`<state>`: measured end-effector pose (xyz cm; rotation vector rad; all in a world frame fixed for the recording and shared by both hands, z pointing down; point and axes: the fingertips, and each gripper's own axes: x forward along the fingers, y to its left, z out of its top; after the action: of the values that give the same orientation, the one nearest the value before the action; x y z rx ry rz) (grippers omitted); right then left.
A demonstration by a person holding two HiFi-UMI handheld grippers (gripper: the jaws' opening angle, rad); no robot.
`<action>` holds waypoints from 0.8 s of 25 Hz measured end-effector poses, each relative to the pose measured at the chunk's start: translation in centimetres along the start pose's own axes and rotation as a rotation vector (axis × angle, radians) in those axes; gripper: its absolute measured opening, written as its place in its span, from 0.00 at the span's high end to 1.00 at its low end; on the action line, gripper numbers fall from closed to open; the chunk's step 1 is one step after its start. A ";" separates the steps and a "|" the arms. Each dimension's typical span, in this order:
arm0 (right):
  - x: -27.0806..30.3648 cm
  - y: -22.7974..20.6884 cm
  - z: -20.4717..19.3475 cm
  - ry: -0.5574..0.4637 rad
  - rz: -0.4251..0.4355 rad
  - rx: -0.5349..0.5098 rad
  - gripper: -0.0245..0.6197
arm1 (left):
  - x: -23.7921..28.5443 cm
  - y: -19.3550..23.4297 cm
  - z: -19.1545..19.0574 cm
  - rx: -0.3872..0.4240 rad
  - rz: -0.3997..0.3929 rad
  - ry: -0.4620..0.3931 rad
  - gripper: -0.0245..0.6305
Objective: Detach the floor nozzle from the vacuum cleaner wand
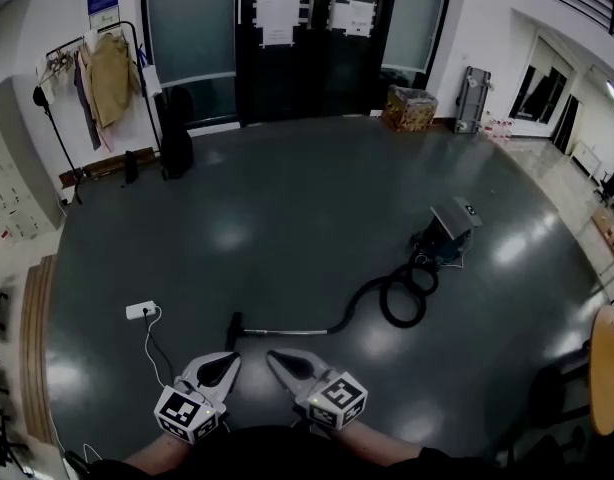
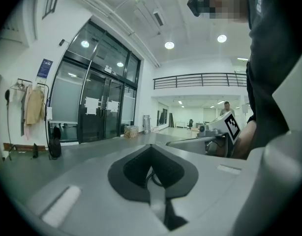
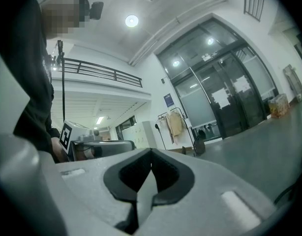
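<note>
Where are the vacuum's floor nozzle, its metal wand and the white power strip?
floor nozzle [image 1: 234, 329]: head view, middle of its dark head.
wand [image 1: 287, 332]: head view, midway along the metal tube.
power strip [image 1: 140, 310]: head view, centre of the white block.

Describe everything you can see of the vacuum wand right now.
The wand is a thin, straight, silvery tube, metal by its look, lying flat on the dark floor. Its left end carries the small dark floor nozzle; its right end joins the black hose, which coils toward the canister. The left gripper and right gripper are near it, not touching.
</note>
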<state>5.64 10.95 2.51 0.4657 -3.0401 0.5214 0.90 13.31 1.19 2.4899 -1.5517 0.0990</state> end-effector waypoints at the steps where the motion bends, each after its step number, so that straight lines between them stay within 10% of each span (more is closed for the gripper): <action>1: -0.2 -0.3 0.1 -0.002 0.003 0.004 0.96 | 0.3 -0.2 0.1 -0.002 0.007 0.003 0.96; 20: 6.0 -4.0 -2.7 0.083 -0.078 0.020 0.96 | 1.9 9.4 -2.2 -0.054 0.036 0.006 0.96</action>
<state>1.04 6.55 6.71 0.5472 -2.9265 0.5539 -6.52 8.11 4.94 2.4196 -1.5759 0.0690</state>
